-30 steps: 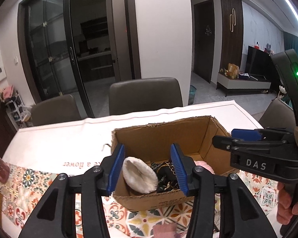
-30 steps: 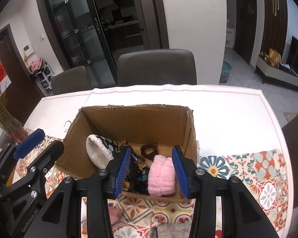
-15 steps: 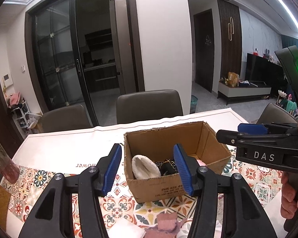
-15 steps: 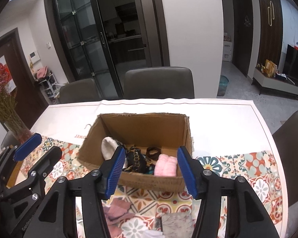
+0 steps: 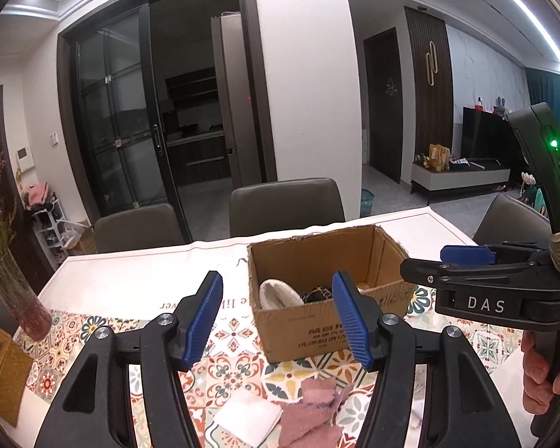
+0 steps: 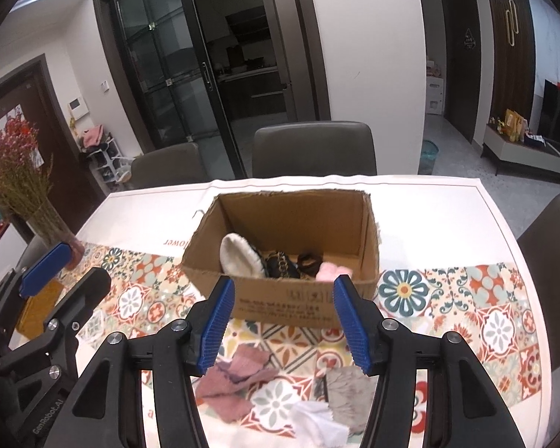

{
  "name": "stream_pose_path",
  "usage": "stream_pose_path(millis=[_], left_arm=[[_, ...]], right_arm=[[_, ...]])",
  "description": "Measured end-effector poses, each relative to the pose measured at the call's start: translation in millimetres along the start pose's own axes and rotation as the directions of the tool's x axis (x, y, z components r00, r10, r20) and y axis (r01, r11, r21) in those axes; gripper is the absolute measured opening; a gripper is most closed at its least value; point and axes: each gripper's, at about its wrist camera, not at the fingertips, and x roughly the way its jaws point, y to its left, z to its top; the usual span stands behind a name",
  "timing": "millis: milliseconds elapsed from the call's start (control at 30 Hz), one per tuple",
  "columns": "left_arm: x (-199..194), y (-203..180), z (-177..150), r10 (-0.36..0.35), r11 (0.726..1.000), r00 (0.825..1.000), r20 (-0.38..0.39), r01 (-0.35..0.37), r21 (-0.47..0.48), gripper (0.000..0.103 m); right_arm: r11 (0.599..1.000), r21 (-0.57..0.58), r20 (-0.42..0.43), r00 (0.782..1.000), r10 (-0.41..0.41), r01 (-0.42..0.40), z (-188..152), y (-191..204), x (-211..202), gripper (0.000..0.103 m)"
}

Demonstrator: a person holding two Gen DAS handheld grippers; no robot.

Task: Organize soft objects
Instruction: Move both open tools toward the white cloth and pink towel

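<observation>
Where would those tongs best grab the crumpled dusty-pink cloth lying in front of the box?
Probably from above, pinching the raised folds in the middle of the crumpled dusty-pink cloth. It lies limp and flat on the patterned tablecloth, so its edges offer little to grip.

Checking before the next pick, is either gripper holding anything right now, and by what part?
Nothing is held. The left gripper and right gripper both have open, empty jaws, hanging above the loose cloths, short of the cardboard box.

box (image 6: 283, 300) 1 | chairs (image 6: 313, 151) 2 | vase (image 6: 61, 239) 1 | loose cloths (image 6: 239, 373) 3
</observation>
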Motion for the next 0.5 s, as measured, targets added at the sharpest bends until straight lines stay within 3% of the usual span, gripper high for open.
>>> stream_pose_path(millis=[500], left_arm=[[-24.4,33.8,-40.7,0.059,0.997,0.997,-0.049,-0.061,-0.05,0.06]], right_arm=[[0.998,-0.051,-0.039,0.998,0.044,-0.046,-37.5,38.4,-0.4,0.058]])
